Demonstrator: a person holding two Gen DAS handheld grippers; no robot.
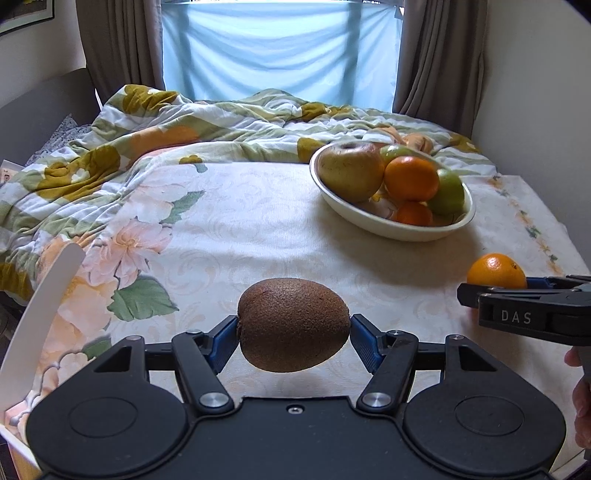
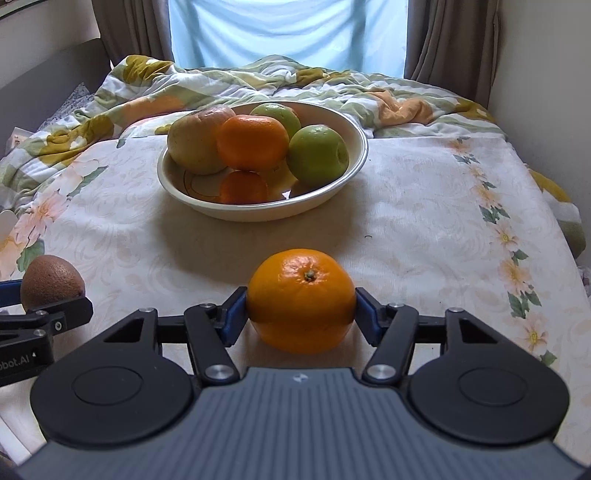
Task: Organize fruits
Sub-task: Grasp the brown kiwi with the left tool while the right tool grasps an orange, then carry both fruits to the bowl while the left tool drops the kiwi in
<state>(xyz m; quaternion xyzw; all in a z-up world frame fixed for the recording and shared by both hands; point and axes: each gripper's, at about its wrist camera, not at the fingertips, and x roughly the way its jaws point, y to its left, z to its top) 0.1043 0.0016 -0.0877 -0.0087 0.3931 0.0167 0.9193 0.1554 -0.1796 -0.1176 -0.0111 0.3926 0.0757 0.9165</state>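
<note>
Item 1: left claw [image 1: 293, 330], clamped on a kiwi [image 1: 293, 324]. The brown fruit is gripped at its 2 ends by the blue pads [image 1: 224, 341] and is held clear of the floral sheet [image 1: 258, 229], nearer than the bowl [image 1: 402, 230] and to its left.

Item 2: right claw [image 2: 301, 314], clamped on a loose orange [image 2: 301, 300]. The stem end is turned up and toward the bowl. The fruit is pinched at both sides by the blue pads [image 2: 233, 318], directly in front of the bowl and well apart from it. In the left wrist view the same orange [image 1: 496, 271] is seen at the right edge, behind the black fingers marked "DAS".

Item 3: cream bowl [image 2: 258, 212], set on the floral sheet of the bed. Held inside: 1 large yellow-brown apple [image 2: 194, 144] at the left, 1 orange [image 2: 253, 142] stacked in the middle, 1 further orange [image 2: 243, 186] low at the front, 2 green apples [image 2: 317, 155] at the right and rear.

Item 4: crumpled floral quilt [image 2: 221, 85], heaped just behind the bowl.

Item 5: brown curtains [image 2: 443, 40] and a pale blue window covering [image 2: 288, 29], farthest behind the bowl.
</note>
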